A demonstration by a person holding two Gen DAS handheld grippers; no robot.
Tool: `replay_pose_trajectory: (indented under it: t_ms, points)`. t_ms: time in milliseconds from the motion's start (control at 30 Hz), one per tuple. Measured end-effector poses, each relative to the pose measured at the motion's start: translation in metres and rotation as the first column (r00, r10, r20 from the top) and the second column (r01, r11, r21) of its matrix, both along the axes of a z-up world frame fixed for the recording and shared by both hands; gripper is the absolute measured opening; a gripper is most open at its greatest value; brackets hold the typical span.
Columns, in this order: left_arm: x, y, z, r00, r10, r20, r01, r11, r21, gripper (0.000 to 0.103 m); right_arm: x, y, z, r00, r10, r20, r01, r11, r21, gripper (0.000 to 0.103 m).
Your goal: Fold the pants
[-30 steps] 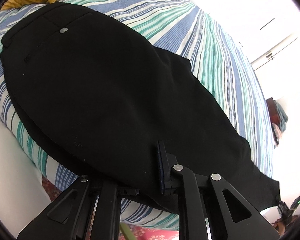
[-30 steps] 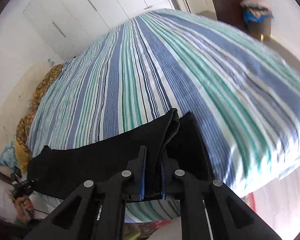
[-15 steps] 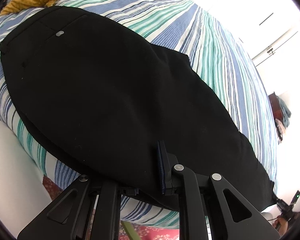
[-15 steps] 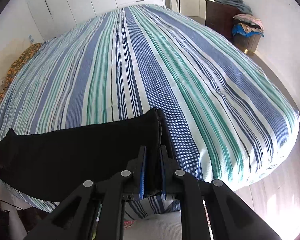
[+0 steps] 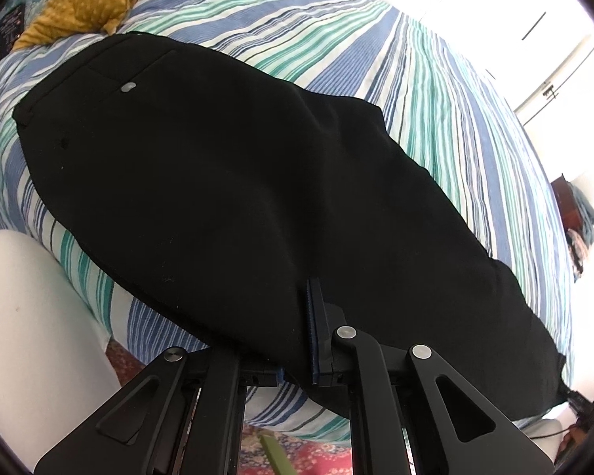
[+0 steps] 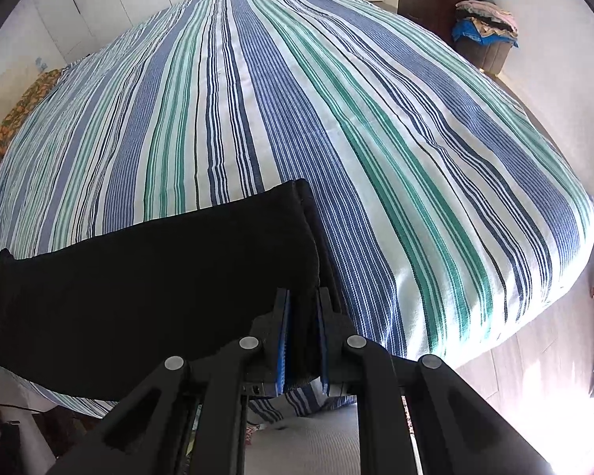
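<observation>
Right hand-held gripper (image 6: pixel 301 340) pinches the hem end of the black pants (image 5: pixel 237 198) between its blue pads, while the left hand-held gripper (image 5: pixel 297 340) clamps their near edge. Pants lie flat along the striped bed (image 6: pixel 336 118), waistband by a yellow cushion (image 5: pixel 83 0).

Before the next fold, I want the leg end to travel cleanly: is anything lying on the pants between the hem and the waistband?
Nothing visible does. The black pants lie flat on the striped bedsheet, bare up to the waistband; the yellow cushion sits beyond it. Each hand-held gripper, left and right, is already shut on the fabric.
</observation>
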State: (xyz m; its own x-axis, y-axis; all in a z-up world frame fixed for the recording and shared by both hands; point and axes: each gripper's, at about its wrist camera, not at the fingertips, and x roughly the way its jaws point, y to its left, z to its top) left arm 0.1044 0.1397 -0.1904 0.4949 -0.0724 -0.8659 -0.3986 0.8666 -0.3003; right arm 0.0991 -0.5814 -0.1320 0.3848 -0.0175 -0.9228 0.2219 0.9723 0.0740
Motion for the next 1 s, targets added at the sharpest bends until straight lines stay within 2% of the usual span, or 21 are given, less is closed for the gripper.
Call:
replay_pose_trajectory:
  t_ms: [67,167,233,267,333,367,400,500,533,600,633,667,700,767,833,867,933,1000]
  points:
    - [0.002,-0.002,0.004,1.0,-0.009,0.021,0.008,1.0,0.023,0.007,-0.001,0.001,0.001,1.0,0.0,0.01,0.0,1.0,-0.006,0.012]
    - [0.002,-0.003,0.013,0.998,-0.017,0.066,0.015,0.999,0.04,0.007,-0.008,0.006,0.015,0.996,0.015,0.092,-0.012,0.999,-0.033,0.012]
    - [0.007,-0.005,0.0,1.0,-0.025,-0.002,0.026,0.998,0.06,0.008,-0.011,0.005,0.018,0.994,0.008,0.113,-0.003,0.999,-0.038,0.012]
    - [0.009,-0.005,-0.007,0.999,-0.025,-0.033,0.027,0.998,0.054,0.009,-0.008,0.003,0.016,0.996,0.0,0.093,0.003,1.0,-0.03,0.012]
    - [0.009,-0.004,-0.007,0.999,-0.021,-0.036,0.023,0.998,0.05,0.01,-0.003,-0.001,0.007,0.999,-0.015,0.036,0.015,1.0,-0.015,0.012]
    - [0.008,-0.004,-0.004,0.999,-0.022,-0.035,0.023,0.999,0.047,0.013,-0.001,-0.002,0.004,1.0,-0.016,0.02,0.016,1.0,-0.012,0.012]
    - [0.007,-0.004,-0.001,0.999,-0.023,-0.044,0.025,0.999,0.037,0.02,0.0,-0.001,0.004,1.0,-0.012,0.014,0.012,1.0,-0.017,0.012]
    - [-0.006,-0.003,0.01,0.994,-0.024,-0.104,0.025,1.0,0.005,0.038,0.0,0.001,0.002,1.0,0.003,0.002,-0.003,1.0,-0.028,0.014]
    - [-0.014,-0.005,0.017,0.991,-0.024,-0.128,0.025,1.0,0.007,0.041,0.0,0.0,0.002,1.0,-0.001,0.007,0.001,1.0,-0.024,0.014]
    - [-0.03,-0.009,0.036,0.992,-0.039,-0.124,0.04,0.999,0.004,0.043,-0.003,-0.001,0.005,1.0,-0.005,0.031,0.005,1.0,-0.015,0.025]
    - [-0.037,-0.013,0.049,0.994,-0.059,-0.091,0.059,0.998,0.0,0.043,-0.005,-0.001,0.007,0.999,-0.006,0.041,0.007,1.0,-0.012,0.044]
    - [-0.04,-0.016,0.059,0.995,-0.075,-0.064,0.076,0.997,0.006,0.043,-0.005,-0.001,0.009,0.999,-0.006,0.054,0.007,1.0,-0.013,0.059]
    - [-0.039,-0.019,0.069,0.995,-0.096,-0.033,0.097,0.995,0.016,0.043,-0.006,-0.001,0.013,0.997,-0.006,0.074,0.007,1.0,-0.016,0.06]
    - [-0.023,-0.026,0.082,0.988,-0.153,0.034,0.152,0.988,0.01,0.043,-0.009,0.001,0.016,0.995,-0.005,0.096,0.008,1.0,-0.023,0.06]
    - [0.01,-0.036,0.078,0.971,-0.235,0.052,0.234,0.972,0.016,0.043,-0.009,0.001,0.017,0.995,-0.009,0.099,0.012,1.0,-0.025,0.06]
    - [0.03,-0.044,0.07,0.961,-0.271,0.05,0.268,0.962,0.047,0.043,-0.009,0.0,0.017,0.995,-0.01,0.099,0.013,1.0,-0.024,0.06]
    - [0.074,-0.055,0.047,0.941,-0.338,0.009,0.336,0.937,0.099,0.039,-0.01,0.0,0.018,0.994,-0.013,0.108,0.016,1.0,-0.026,0.06]
    - [0.121,-0.057,0.022,0.921,-0.383,-0.072,0.389,0.913,0.126,0.025,-0.012,-0.001,0.02,0.993,-0.018,0.12,0.022,0.999,-0.029,0.06]
